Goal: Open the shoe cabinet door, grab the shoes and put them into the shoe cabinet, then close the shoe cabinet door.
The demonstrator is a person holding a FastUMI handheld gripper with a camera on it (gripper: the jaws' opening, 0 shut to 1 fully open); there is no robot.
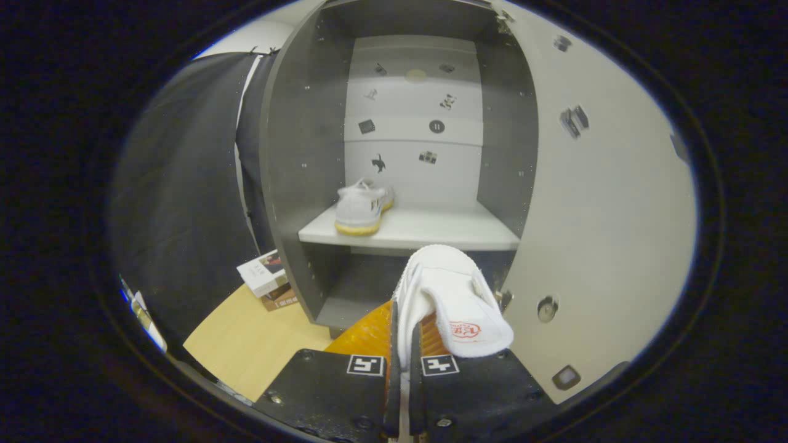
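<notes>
White shoe (452, 301) pinched in gripper (401, 369) jaws, open cabinet (289, 154), flat shelf (443, 231)

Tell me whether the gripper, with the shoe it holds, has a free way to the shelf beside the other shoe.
Probably yes. The gripper is shut on a white shoe, the cabinet door stands wide open, and the shelf lies bare to the right of the shoe already on it, with nothing between.

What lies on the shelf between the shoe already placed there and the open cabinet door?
Nothing: in the gripper view, the shelf is bare from the placed shoe across to the door. The gripper is shut on the second shoe, below the shelf's front edge.
</notes>
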